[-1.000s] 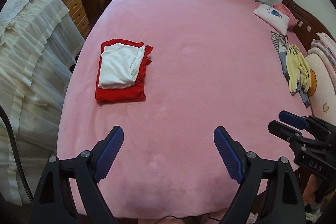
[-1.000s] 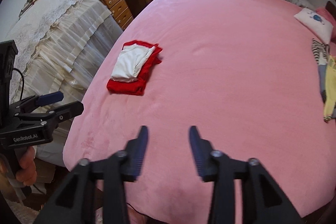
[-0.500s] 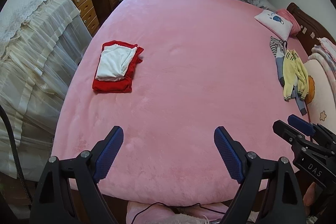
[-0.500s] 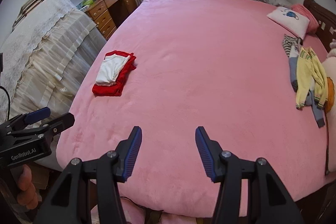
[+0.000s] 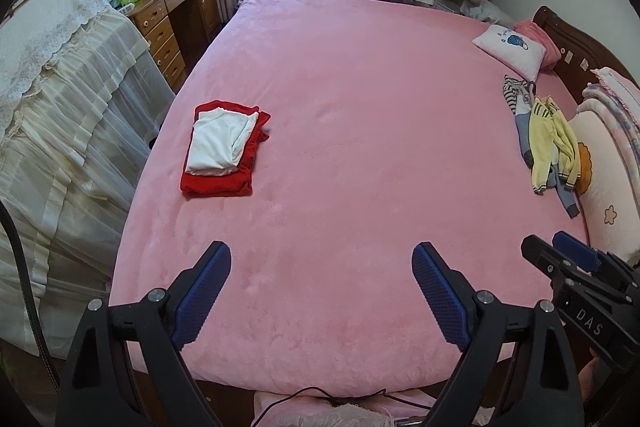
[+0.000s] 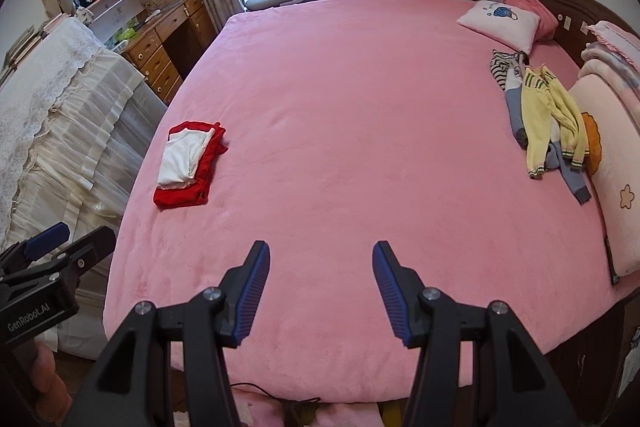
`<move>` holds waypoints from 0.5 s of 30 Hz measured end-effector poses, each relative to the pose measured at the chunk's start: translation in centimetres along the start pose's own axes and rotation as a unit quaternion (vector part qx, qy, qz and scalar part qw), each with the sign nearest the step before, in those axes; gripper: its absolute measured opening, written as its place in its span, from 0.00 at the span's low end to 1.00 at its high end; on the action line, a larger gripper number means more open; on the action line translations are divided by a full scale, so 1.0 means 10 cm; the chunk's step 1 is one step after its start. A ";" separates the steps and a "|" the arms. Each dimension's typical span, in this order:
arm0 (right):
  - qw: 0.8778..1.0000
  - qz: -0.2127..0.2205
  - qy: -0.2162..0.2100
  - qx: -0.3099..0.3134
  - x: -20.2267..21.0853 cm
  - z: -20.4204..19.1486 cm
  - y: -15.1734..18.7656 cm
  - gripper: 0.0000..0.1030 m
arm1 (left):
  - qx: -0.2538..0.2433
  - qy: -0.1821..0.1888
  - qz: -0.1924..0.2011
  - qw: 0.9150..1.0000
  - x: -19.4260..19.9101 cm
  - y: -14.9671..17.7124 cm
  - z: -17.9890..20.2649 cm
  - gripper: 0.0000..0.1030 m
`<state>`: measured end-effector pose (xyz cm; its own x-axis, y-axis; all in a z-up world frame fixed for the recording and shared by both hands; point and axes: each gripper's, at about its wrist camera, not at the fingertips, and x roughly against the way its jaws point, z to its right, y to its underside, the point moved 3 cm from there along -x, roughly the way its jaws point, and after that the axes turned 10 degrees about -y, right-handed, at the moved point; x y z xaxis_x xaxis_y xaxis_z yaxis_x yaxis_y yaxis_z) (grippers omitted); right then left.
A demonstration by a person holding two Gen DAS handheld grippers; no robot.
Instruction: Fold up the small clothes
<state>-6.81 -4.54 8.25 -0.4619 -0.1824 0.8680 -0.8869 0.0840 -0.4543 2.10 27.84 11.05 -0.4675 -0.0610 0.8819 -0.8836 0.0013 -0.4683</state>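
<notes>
A folded white garment (image 5: 218,143) lies on a folded red garment (image 5: 224,183) at the left side of the pink bed (image 5: 360,131); the stack also shows in the right wrist view (image 6: 186,163). A loose pile of small clothes, yellow (image 5: 554,143) over grey and striped pieces, lies at the right near the pillows; it also shows in the right wrist view (image 6: 550,119). My left gripper (image 5: 322,259) is open and empty above the bed's near edge. My right gripper (image 6: 320,259) is open and empty, also over the near edge.
A white lace-covered piece of furniture (image 5: 52,131) stands left of the bed, with a wooden desk (image 5: 172,15) behind it. Pillows (image 5: 510,49) and a dark headboard (image 5: 576,47) line the right side. A cable (image 5: 320,393) hangs below the bed's front edge.
Both grippers have pulled back and risen from the bed, so more of the bed and room shows. The right gripper's jaws have opened a little wider. The clothes have not moved.
</notes>
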 end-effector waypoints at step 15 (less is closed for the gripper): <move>1.000 0.013 0.025 0.003 0.18 0.01 0.06 0.59 | -0.002 -0.005 0.015 1.000 0.09 0.03 0.09 0.89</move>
<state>-8.12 -4.97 9.52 -0.4840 -0.1320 0.8651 -0.8750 0.0822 -0.4770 1.39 26.88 11.66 -0.4932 -0.0710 0.8670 -0.8694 0.0079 -0.4940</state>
